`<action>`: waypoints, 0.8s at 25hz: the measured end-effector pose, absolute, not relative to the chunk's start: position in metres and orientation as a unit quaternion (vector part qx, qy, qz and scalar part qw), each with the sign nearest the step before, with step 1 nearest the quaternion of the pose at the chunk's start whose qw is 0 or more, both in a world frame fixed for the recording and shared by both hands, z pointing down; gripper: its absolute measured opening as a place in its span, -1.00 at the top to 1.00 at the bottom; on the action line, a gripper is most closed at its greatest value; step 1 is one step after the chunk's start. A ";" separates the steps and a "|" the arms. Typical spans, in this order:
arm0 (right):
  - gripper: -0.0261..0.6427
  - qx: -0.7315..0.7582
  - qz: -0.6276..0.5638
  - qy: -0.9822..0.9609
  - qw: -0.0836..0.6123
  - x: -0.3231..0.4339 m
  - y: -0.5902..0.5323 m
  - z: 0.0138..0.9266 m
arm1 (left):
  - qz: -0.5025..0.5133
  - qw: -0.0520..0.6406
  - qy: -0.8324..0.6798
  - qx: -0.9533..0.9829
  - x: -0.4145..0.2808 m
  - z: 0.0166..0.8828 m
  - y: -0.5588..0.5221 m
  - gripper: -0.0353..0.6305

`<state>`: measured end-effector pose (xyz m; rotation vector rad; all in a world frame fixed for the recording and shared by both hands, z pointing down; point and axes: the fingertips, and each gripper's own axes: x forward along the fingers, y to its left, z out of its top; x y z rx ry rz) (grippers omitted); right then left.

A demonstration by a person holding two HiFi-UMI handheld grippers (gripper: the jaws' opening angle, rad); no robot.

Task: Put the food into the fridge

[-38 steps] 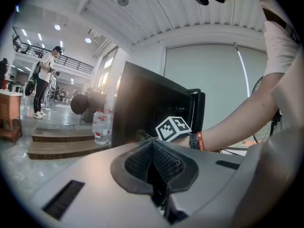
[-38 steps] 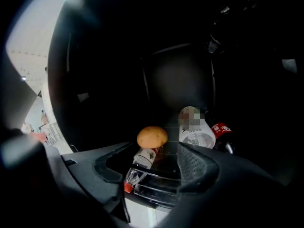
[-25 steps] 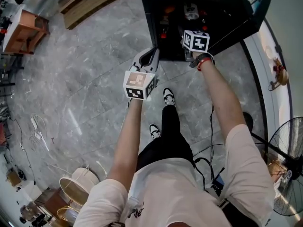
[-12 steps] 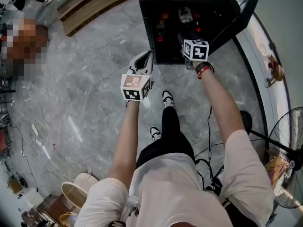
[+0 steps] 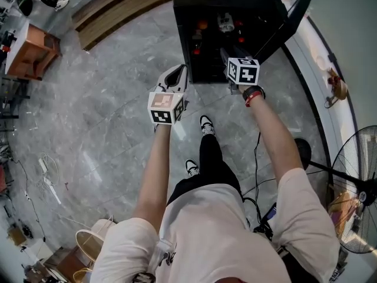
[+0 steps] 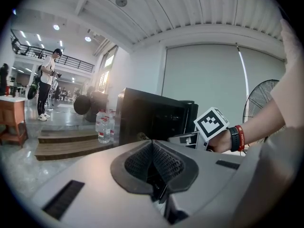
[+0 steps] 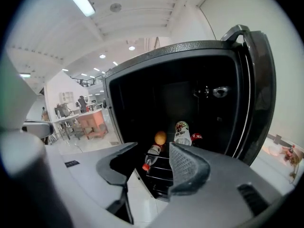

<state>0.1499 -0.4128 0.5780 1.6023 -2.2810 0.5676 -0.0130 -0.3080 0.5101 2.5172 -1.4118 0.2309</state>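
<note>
My empty right gripper (image 7: 154, 151) is closing before the fridge (image 7: 142, 94); left gripper (image 6: 153, 146) is shut. Bumping the door (image 7: 259, 89) could swing it.

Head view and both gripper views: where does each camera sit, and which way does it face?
Head view: on the person's head, facing steeply down; shows both arms, legs, left claw, right claw before the open fridge.
Left gripper view: on the left claw, facing along its shut jaws toward the fridge; shows the right wrist.
Right gripper view: on the right claw, facing into the fridge; its jaws are closing, nothing between them.
Shared: head and right gripper views show bottles inside the fridge.
</note>
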 end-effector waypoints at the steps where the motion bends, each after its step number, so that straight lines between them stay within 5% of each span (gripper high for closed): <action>1: 0.28 0.558 0.199 -0.792 0.146 0.151 -0.408 0.575 | 0.079 0.123 -0.483 0.863 -0.013 0.508 -0.305 0.84; 20: 0.51 0.566 0.170 -0.793 0.146 0.148 -0.304 0.510 | 0.081 0.110 -0.479 0.867 -0.038 0.463 -0.240 0.84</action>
